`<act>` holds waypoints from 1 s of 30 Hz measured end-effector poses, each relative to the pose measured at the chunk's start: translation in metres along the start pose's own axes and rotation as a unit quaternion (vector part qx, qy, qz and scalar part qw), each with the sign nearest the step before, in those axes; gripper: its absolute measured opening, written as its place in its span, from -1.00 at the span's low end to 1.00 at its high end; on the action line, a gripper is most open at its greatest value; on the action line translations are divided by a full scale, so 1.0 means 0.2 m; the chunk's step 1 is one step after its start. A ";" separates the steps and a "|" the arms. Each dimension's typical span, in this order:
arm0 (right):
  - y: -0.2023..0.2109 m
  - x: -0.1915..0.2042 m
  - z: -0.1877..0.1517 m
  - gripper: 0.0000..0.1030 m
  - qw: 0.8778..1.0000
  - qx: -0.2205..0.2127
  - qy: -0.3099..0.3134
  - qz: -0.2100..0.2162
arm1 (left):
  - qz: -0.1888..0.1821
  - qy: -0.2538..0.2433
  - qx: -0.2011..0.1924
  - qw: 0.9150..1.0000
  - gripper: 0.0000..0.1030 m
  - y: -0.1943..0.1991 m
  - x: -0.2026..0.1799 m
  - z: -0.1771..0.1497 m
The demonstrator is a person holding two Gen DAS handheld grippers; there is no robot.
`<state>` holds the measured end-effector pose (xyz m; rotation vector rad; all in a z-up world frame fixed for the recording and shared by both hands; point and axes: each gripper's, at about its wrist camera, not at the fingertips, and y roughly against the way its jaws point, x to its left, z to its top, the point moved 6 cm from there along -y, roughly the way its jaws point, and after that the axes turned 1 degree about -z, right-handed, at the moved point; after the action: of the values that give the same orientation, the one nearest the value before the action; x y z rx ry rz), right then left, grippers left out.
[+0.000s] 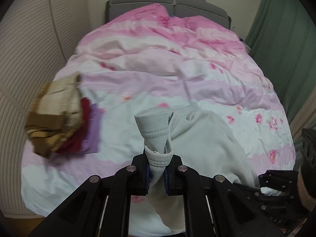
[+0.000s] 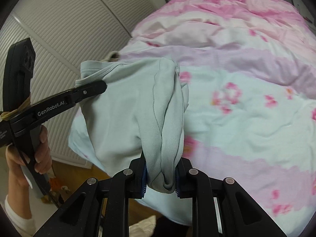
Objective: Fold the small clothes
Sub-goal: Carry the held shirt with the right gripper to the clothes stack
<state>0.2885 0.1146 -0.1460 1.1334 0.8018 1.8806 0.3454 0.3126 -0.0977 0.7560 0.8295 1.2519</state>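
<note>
A pale grey-green garment (image 1: 205,138) hangs in the air above the bed, held at two places. My left gripper (image 1: 157,175) is shut on a ribbed hem of it, which bunches up between the pads. My right gripper (image 2: 161,179) is shut on a thick fold of the same garment (image 2: 126,106). In the right wrist view the left gripper (image 2: 92,89) comes in from the left, held by a hand (image 2: 39,154), and grips the garment's edge. The right gripper's black body (image 1: 280,195) shows at the lower right of the left wrist view.
A pink and white flowered duvet (image 1: 177,69) covers the bed, with a grey headboard (image 1: 169,6) behind it. A stack of folded clothes (image 1: 61,118) in tan, red and purple lies on the bed's left side. Slatted white closet doors (image 2: 65,25) stand at the left, a green curtain (image 1: 286,29) at the right.
</note>
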 end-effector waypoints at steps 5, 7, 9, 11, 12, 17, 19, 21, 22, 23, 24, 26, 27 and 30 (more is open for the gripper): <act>-0.15 0.40 0.14 -0.56 1.000 -0.002 0.015 0.024 | 0.020 0.013 -0.008 1.000 -0.76 0.15 0.43 0.09; -0.19 0.56 0.23 -0.56 0.999 -0.006 0.032 0.033 | 0.024 0.020 -0.015 0.999 -0.76 0.19 0.56 0.14; -0.23 0.70 0.31 -0.56 0.998 -0.013 0.052 0.039 | 0.033 0.026 -0.019 0.999 -0.76 0.23 0.70 0.20; -0.28 0.79 0.38 -0.56 0.997 -0.014 0.065 0.048 | 0.039 0.023 -0.023 0.999 -0.76 0.25 0.80 0.24; -0.31 0.84 0.42 -0.56 0.996 -0.015 0.070 0.056 | 0.043 0.017 -0.028 0.999 -0.76 0.25 0.86 0.27; -0.41 1.03 0.57 -0.56 0.995 -0.027 0.078 0.051 | 0.028 -0.003 -0.029 0.999 -0.76 0.20 1.11 0.43; -0.46 1.09 0.64 -0.56 0.995 -0.033 0.081 0.040 | 0.021 -0.029 -0.026 0.999 -0.75 0.15 1.19 0.51; -0.53 1.16 0.71 -0.56 0.995 -0.042 0.081 0.026 | -0.001 -0.033 -0.015 0.999 -0.75 0.08 1.30 0.59; -0.58 1.19 0.75 -0.56 0.996 -0.045 0.074 0.018 | -0.008 -0.035 -0.008 0.999 -0.75 0.04 1.34 0.62; -0.62 1.20 0.78 -0.56 0.997 -0.045 0.060 0.015 | -0.012 -0.042 -0.001 0.999 -0.75 0.00 1.38 0.65; -0.67 1.22 0.81 -0.56 0.998 -0.042 0.042 0.016 | -0.014 -0.050 0.007 0.999 -0.75 -0.05 1.41 0.67; -0.77 1.24 0.85 -0.56 0.999 -0.033 0.021 0.013 | -0.018 -0.065 0.024 0.997 -0.75 -0.14 1.47 0.71; -0.83 1.26 0.87 -0.56 1.000 -0.027 0.011 0.009 | -0.019 -0.072 0.033 0.997 -0.75 -0.19 1.50 0.72; -0.96 1.28 0.91 -0.56 1.000 -0.021 -0.011 -0.004 | -0.028 -0.079 0.054 0.995 -0.75 -0.33 1.55 0.75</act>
<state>0.4354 0.4525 -0.1235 1.1225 0.7501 1.8660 0.5426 0.6019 -0.1159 0.9006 0.7893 1.0883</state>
